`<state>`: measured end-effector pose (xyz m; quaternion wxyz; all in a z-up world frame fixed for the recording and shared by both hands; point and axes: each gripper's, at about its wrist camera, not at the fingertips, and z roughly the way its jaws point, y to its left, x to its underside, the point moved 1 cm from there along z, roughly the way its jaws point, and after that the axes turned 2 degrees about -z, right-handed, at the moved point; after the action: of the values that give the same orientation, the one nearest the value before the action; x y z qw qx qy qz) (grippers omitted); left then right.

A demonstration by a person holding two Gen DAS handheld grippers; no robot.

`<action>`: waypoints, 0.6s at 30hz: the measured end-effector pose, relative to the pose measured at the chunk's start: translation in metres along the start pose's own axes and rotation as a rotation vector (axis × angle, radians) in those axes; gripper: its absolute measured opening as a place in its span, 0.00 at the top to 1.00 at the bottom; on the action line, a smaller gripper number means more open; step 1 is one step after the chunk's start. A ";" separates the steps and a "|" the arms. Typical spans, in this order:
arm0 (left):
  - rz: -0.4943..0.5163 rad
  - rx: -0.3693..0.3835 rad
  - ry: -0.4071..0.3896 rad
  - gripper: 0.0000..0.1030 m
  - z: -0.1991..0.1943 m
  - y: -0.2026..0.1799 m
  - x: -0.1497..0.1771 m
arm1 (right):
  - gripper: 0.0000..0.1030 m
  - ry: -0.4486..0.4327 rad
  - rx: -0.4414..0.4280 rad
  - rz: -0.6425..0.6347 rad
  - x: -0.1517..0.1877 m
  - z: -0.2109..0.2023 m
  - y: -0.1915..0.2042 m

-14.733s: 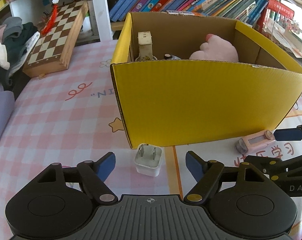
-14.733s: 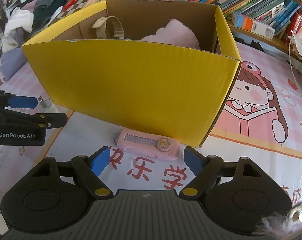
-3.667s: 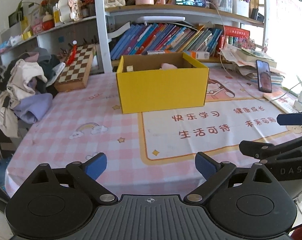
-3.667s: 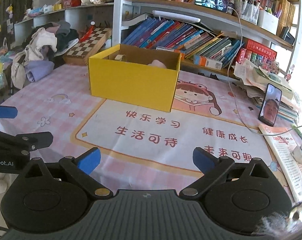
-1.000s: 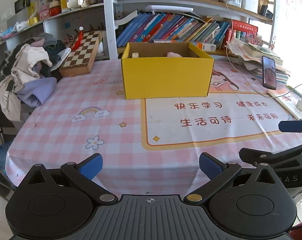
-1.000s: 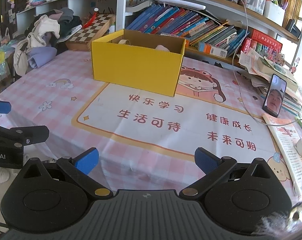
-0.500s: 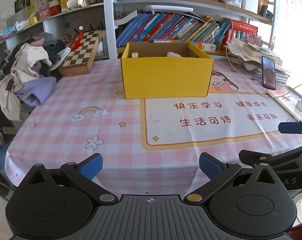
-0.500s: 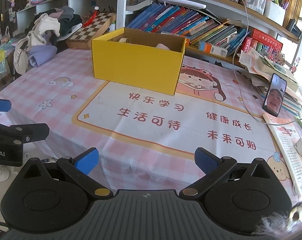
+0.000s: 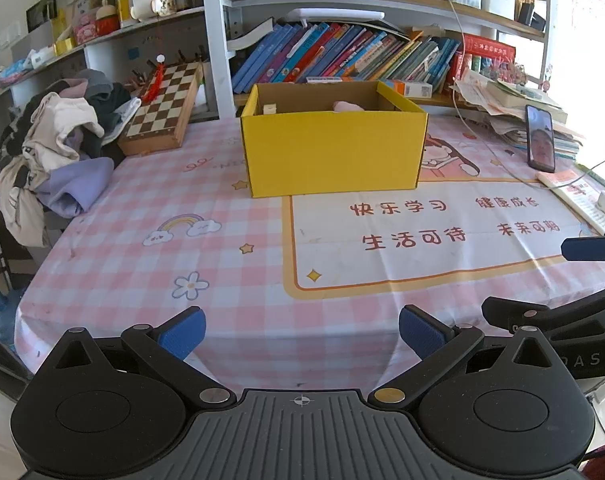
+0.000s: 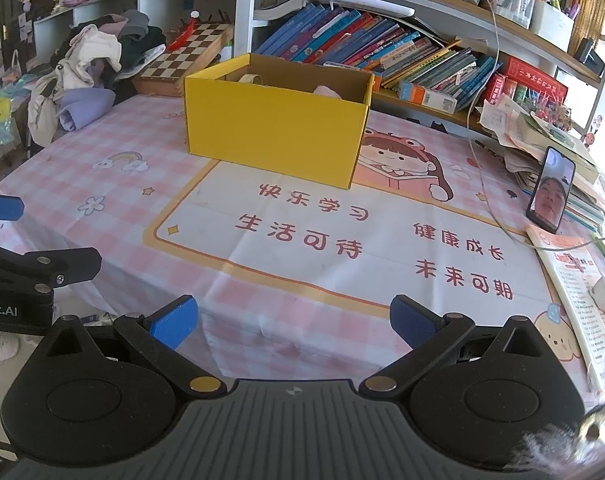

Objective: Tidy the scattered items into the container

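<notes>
Holding both tools at the near table edge, the left gripper (image 9: 300, 330) and right gripper (image 10: 292, 322) have jaws spread wide, grasping nothing. No loose item shows on the tablecloth (image 9: 150, 264). The yellow box (image 9: 334, 152) stands farther back, contents inside. Judgement: tidying appears complete; keep clear and confirm nothing remains outside.

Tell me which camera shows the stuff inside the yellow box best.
The right wrist view: it looks slightly down past a corner of the yellow box, showing a beige strap and a pink soft item. The left wrist view faces the front wall, so only a beige tip and pink sliver peek above it.
</notes>
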<state>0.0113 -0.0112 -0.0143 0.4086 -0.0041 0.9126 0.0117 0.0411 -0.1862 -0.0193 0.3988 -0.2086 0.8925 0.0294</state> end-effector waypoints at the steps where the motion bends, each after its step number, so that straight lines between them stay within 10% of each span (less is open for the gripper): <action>1: 0.001 0.003 -0.002 0.00 0.000 0.000 0.000 | 0.00 0.000 0.000 -0.001 0.000 0.000 0.000; 18: -0.008 0.009 0.013 0.00 0.001 -0.001 0.001 | 0.00 0.001 -0.001 -0.003 0.000 0.001 0.001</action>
<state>0.0111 -0.0121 -0.0159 0.4028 -0.0058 0.9153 0.0059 0.0407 -0.1851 -0.0202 0.3984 -0.2099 0.8924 0.0290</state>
